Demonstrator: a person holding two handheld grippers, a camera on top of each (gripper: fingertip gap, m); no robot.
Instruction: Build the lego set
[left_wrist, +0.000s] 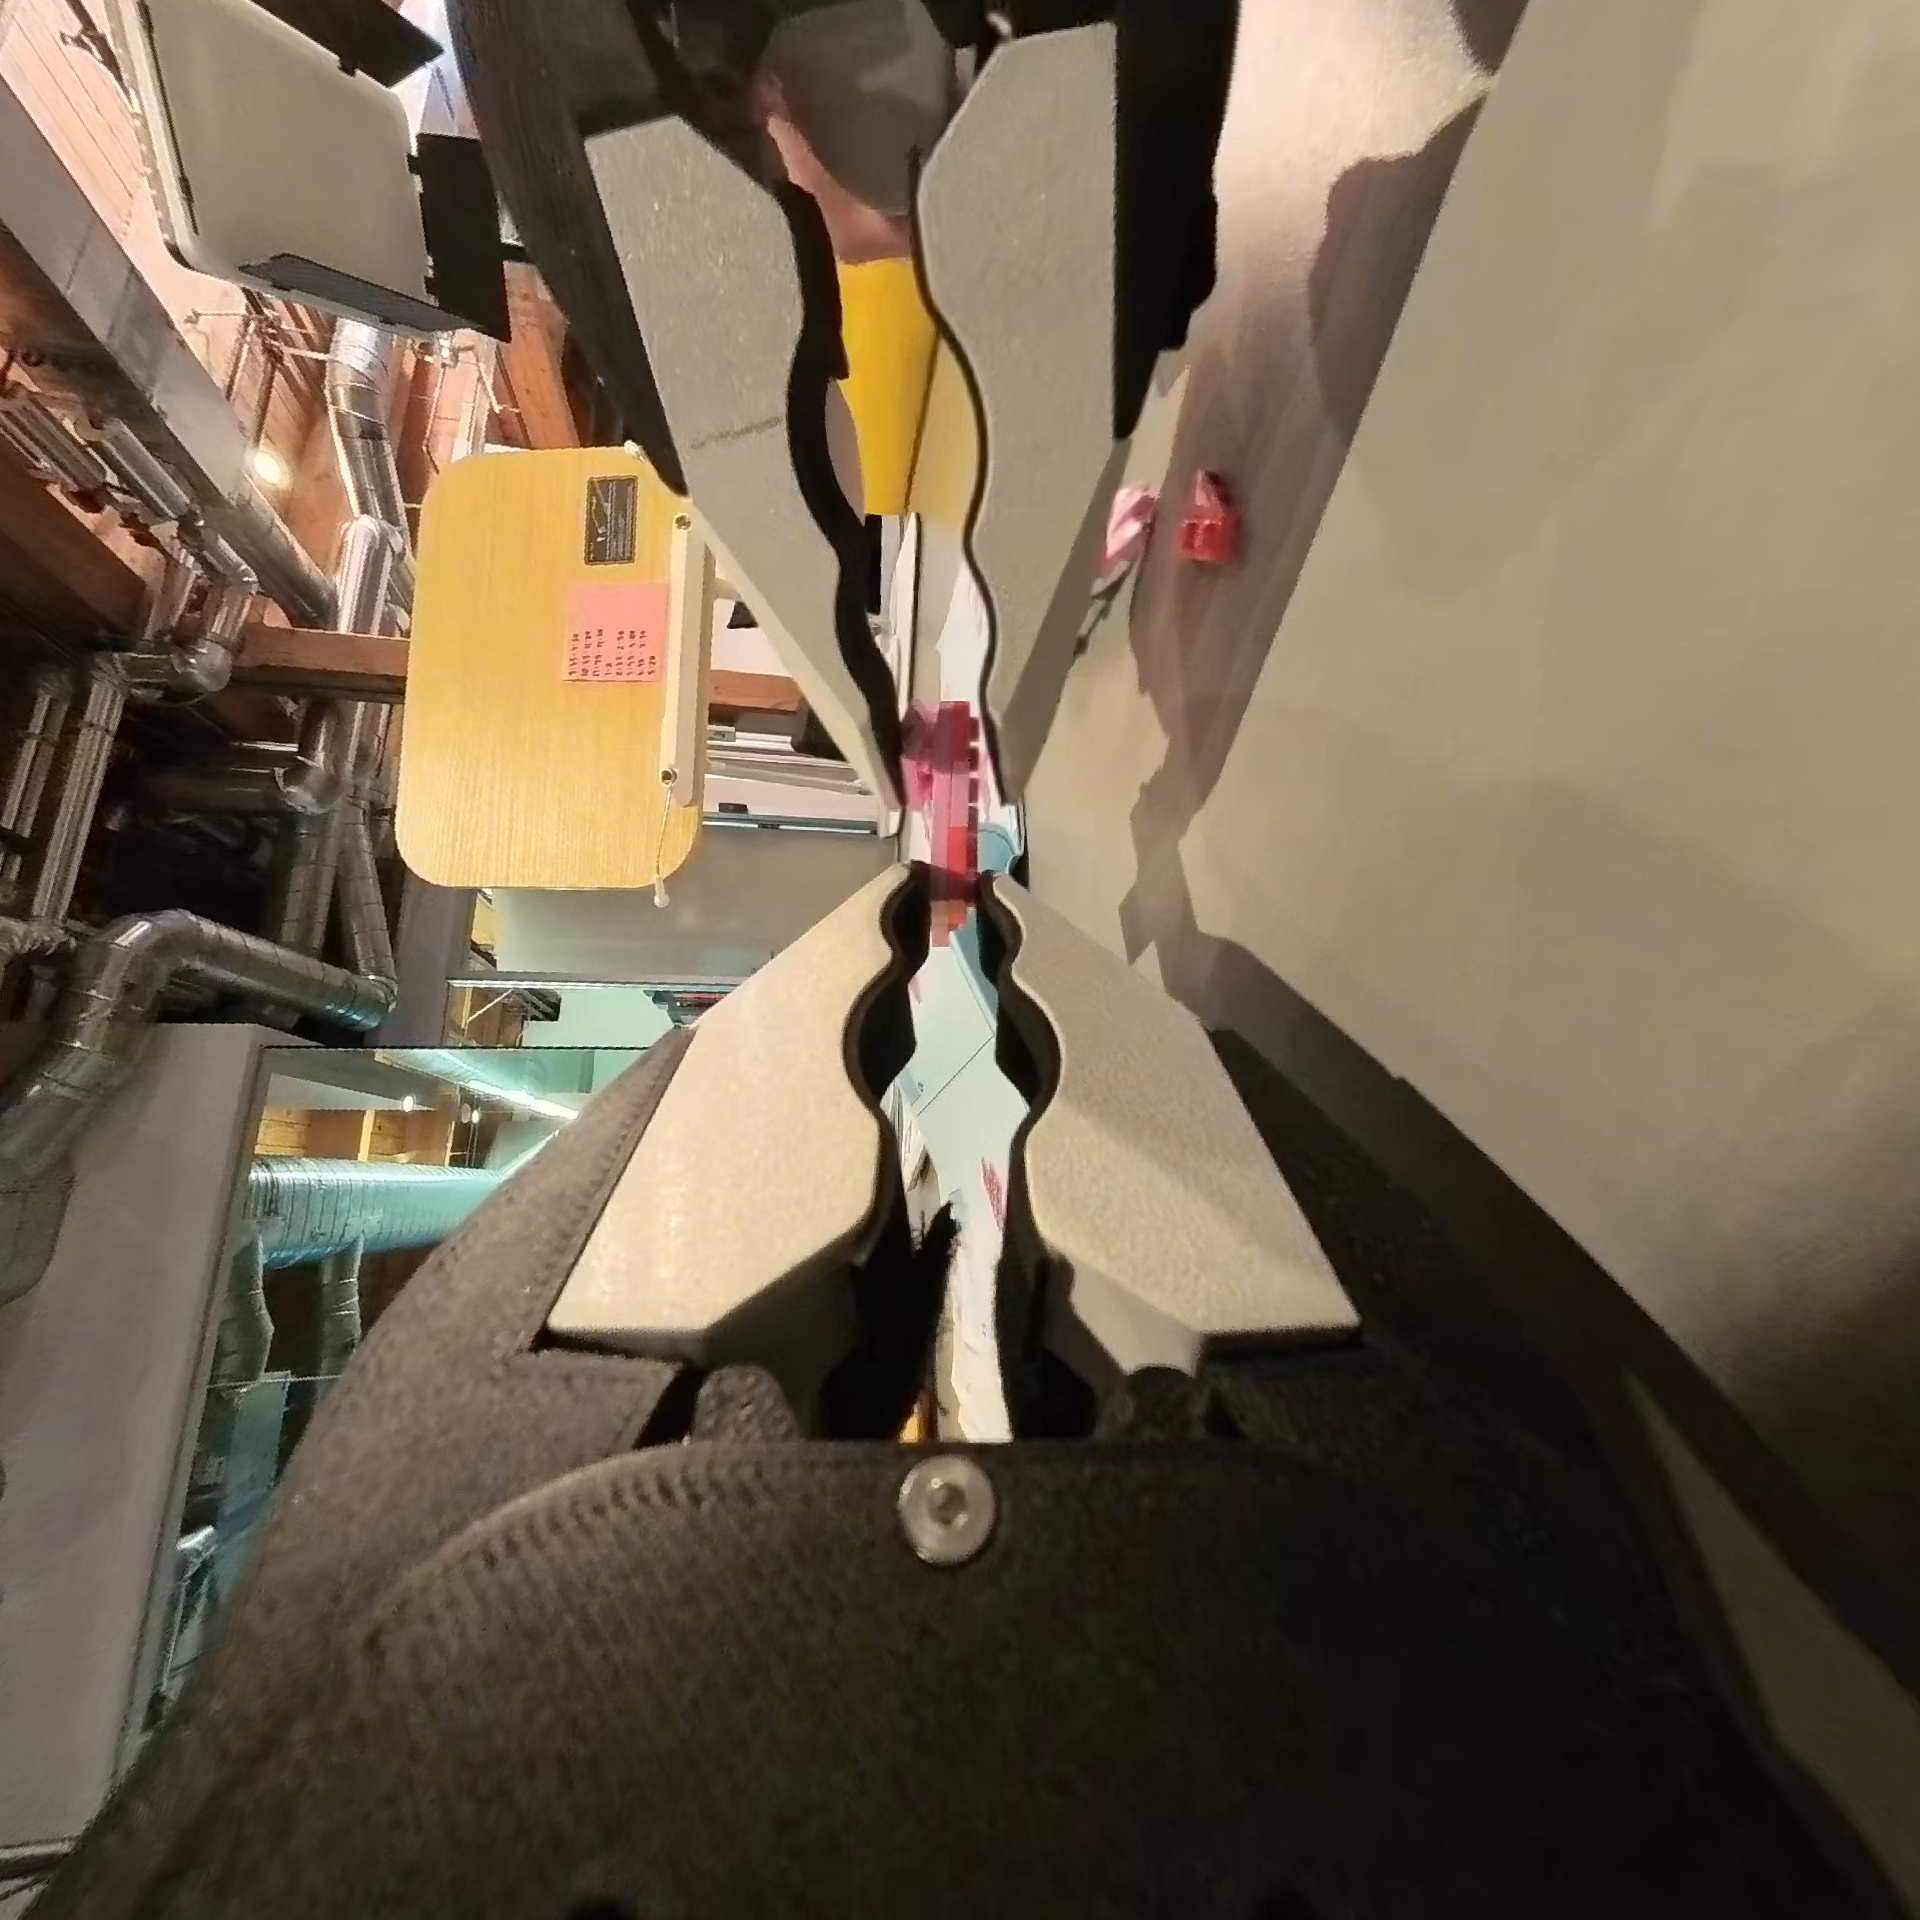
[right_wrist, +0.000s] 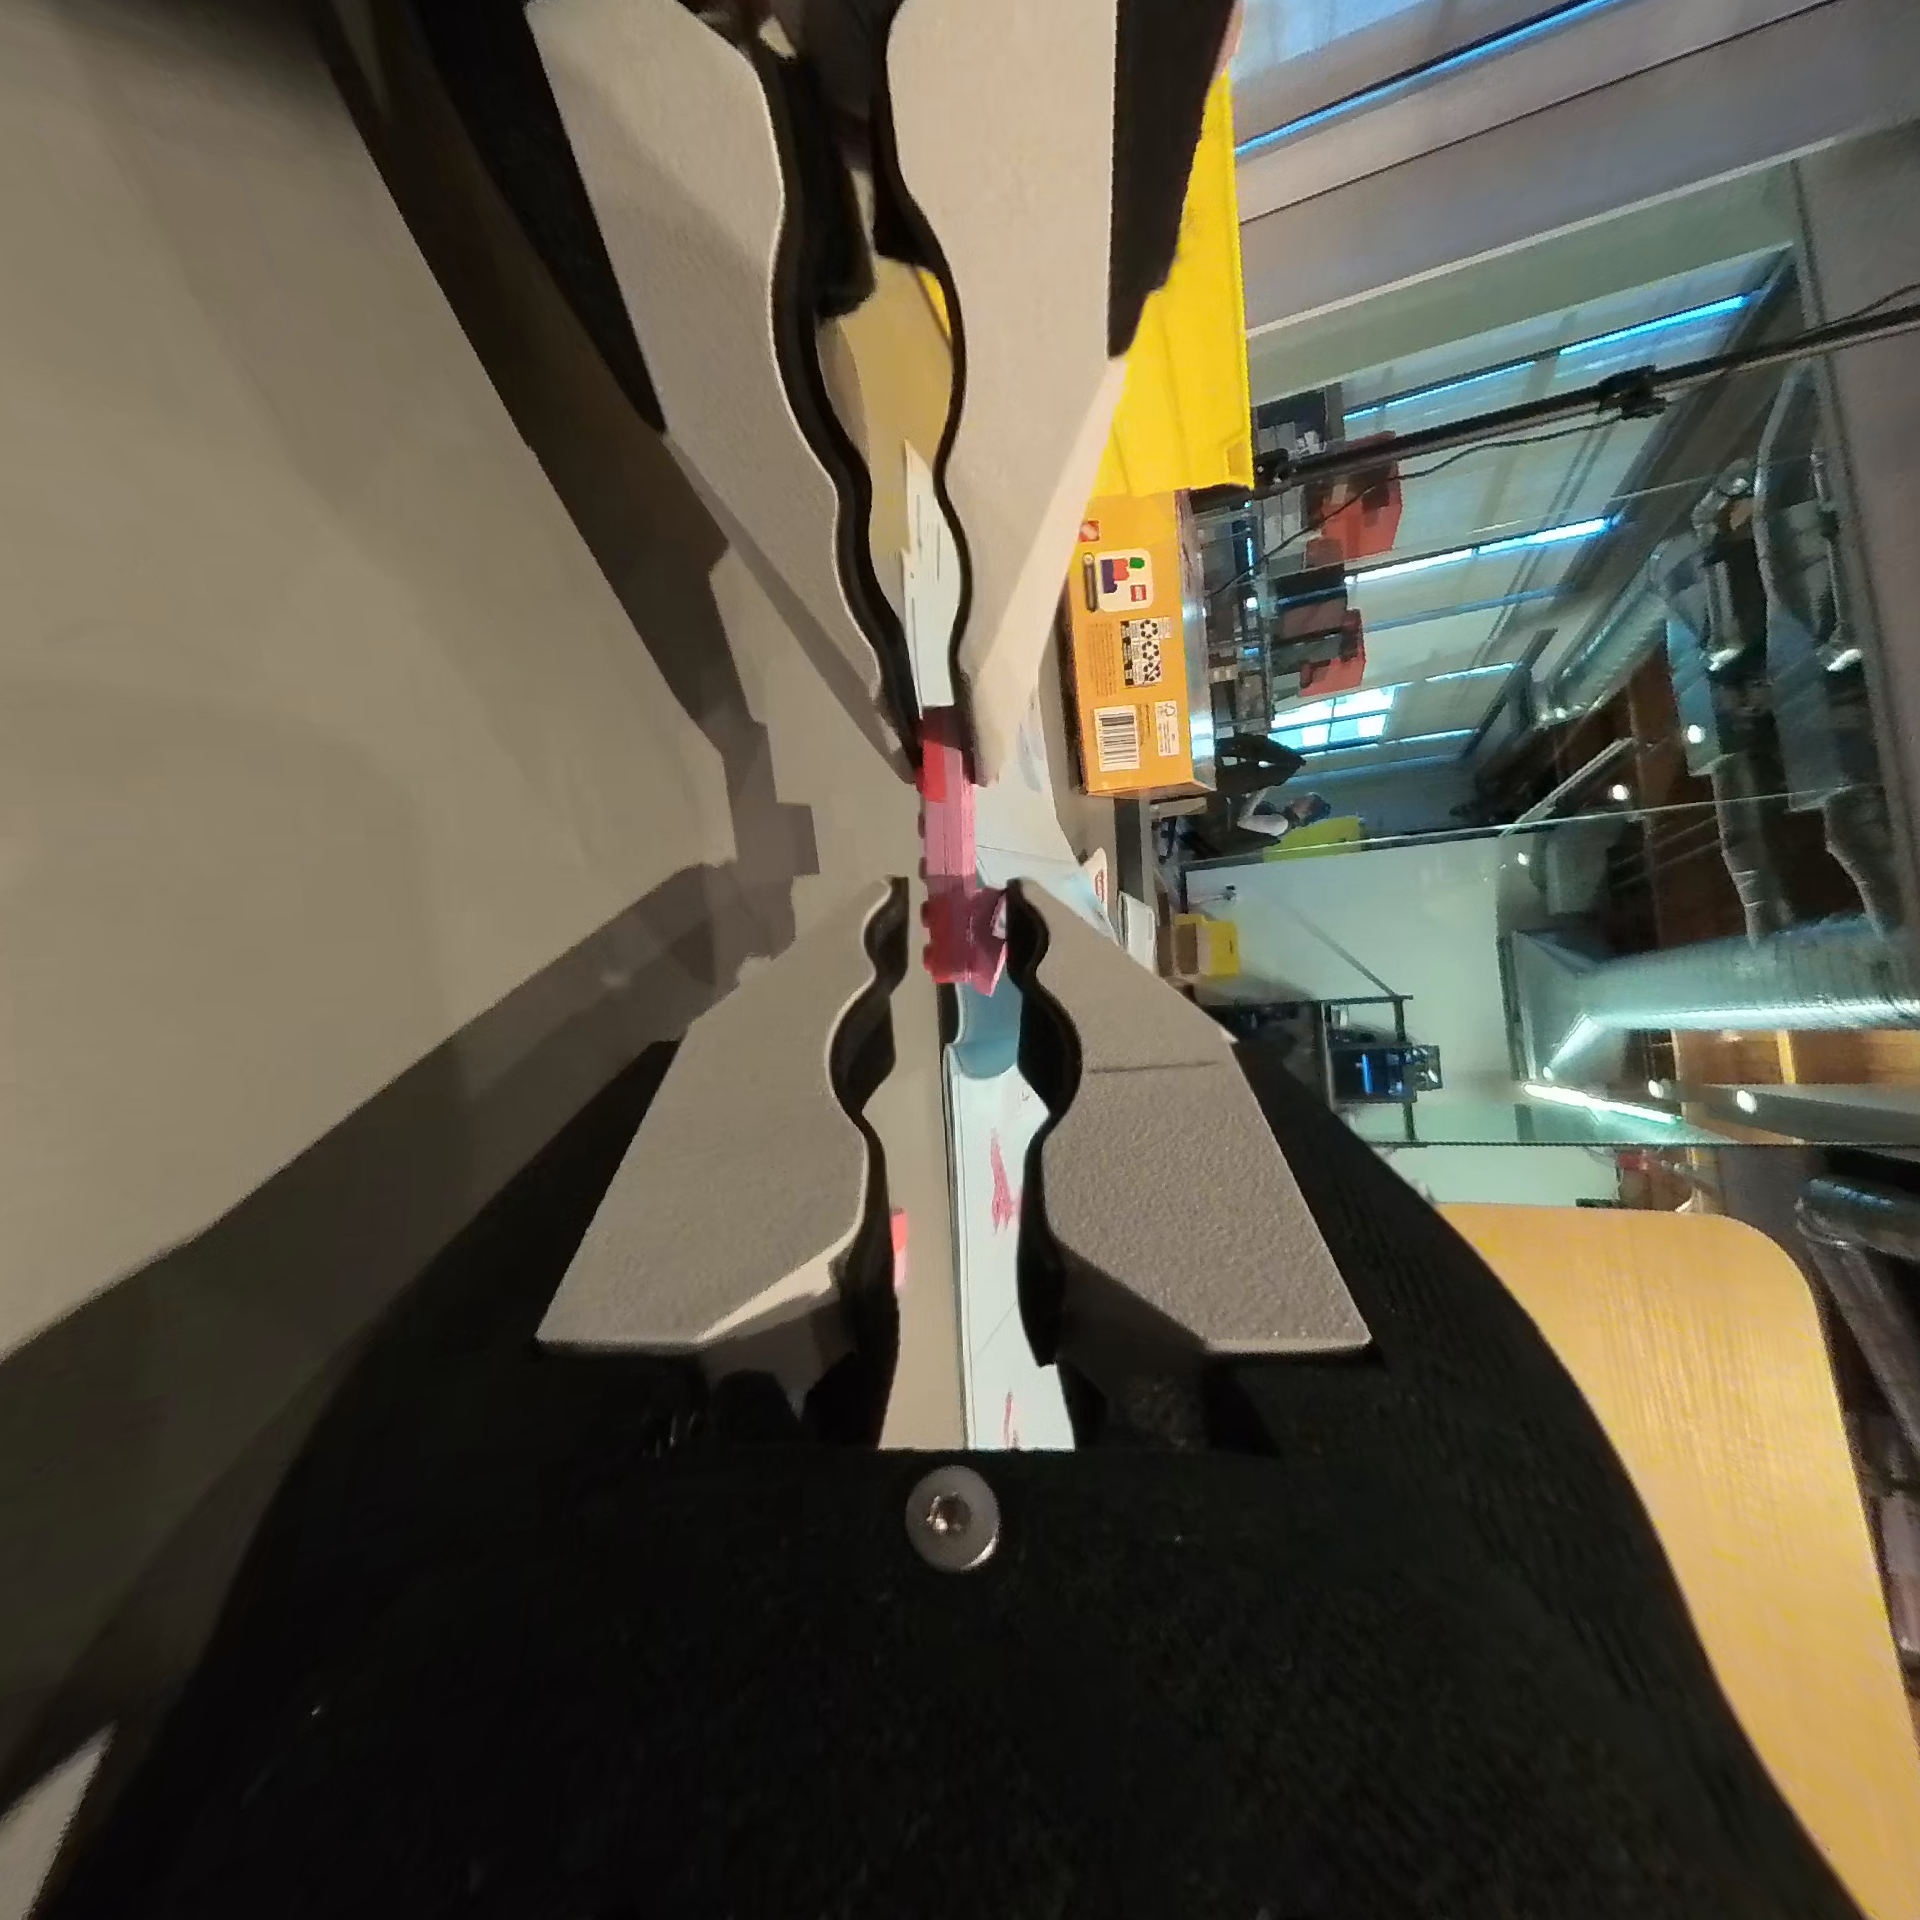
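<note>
Both views rolled sideways, grey table (left_wrist: 1558, 727) running up the right side of the left wrist view and the left side of the right wrist view. Left gripper (left_wrist: 948, 883) rising from 6 o'clock, fingers nearly together, tips clamped on the near end of a slim pink-and-red lego assembly (left_wrist: 951, 831) at frame centre. Opposite, right gripper (left_wrist: 951, 774) reaching down from 12 o'clock, its tips pinching the far end of the same lego assembly, the two sets of tips almost meeting. Same arrangement in the right wrist view: right gripper (right_wrist: 954, 904) from 6 o'clock gripping a dark pink end, left gripper (right_wrist: 935, 743) from 12 o'clock gripping the red end, lego assembly (right_wrist: 951, 831) bridged between them, held off the table. Loose red brick (left_wrist: 1205, 520) and pale pink piece (left_wrist: 1130, 520) lying on the table toward 1 o'clock in the left wrist view, near each other but apart. Light blue and white instruction sheet (right_wrist: 987, 1195) visible through the finger gap at 6 o'clock. Orange lego box (right_wrist: 1127, 644) standing toward 2 o'clock of centre in the right wrist view, a yellow sheet (right_wrist: 1195, 364) above it. Wooden board (left_wrist: 540, 675) at 9 o'clock in the left wrist view.
</note>
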